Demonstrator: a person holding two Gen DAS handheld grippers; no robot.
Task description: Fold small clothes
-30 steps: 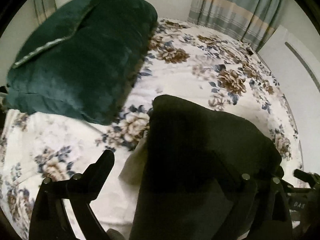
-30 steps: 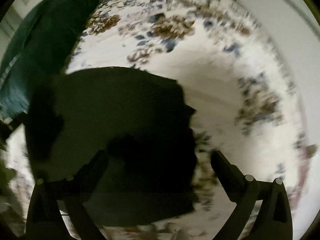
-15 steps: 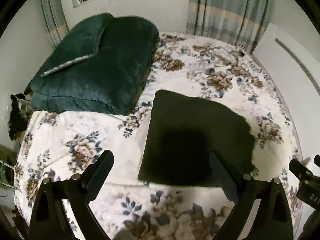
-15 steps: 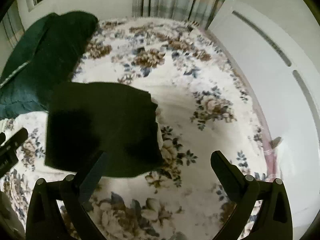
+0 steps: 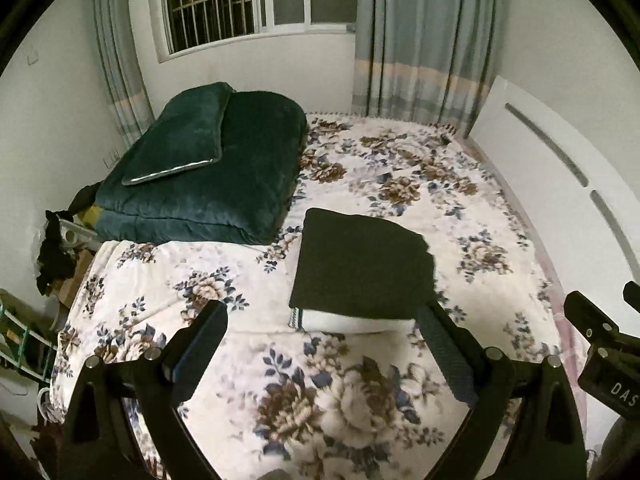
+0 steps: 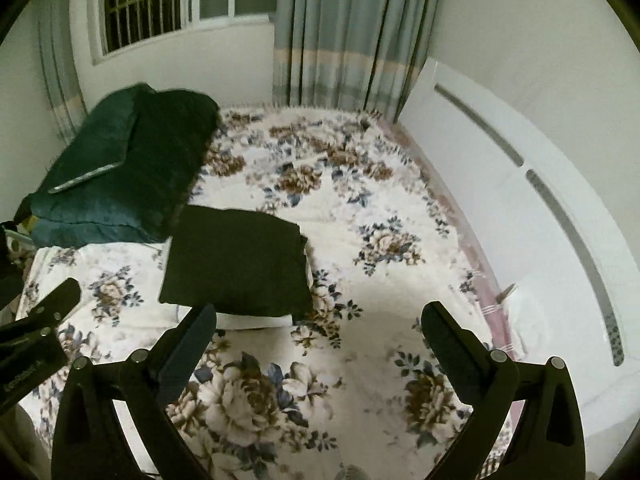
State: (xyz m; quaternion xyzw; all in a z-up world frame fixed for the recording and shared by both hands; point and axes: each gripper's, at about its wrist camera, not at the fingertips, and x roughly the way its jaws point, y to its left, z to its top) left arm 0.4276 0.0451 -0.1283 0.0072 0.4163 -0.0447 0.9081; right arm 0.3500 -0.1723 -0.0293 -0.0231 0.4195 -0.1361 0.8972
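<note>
A dark folded garment [image 5: 360, 264] lies flat on the floral bedspread [image 5: 340, 400], on top of a white folded piece [image 5: 344, 322] that shows at its near edge. It also shows in the right wrist view [image 6: 236, 264]. My left gripper [image 5: 320, 344] is open and empty, held above the bed, short of the garment. My right gripper [image 6: 318, 340] is open and empty, to the right of the garment and nearer than it. The right gripper's body shows at the right edge of the left wrist view [image 5: 600, 344].
A folded dark green quilt [image 5: 204, 168] with a pillow on it lies at the bed's far left. A white headboard [image 6: 520, 216] runs along the right side. Curtains [image 5: 424, 40] and a barred window [image 5: 216, 0] are behind. Clutter [image 5: 52, 248] sits by the bed's left edge.
Both grippers have pulled back and up from the dark garment, which now lies folded on the bed. The view has widened to show the window and curtains.
</note>
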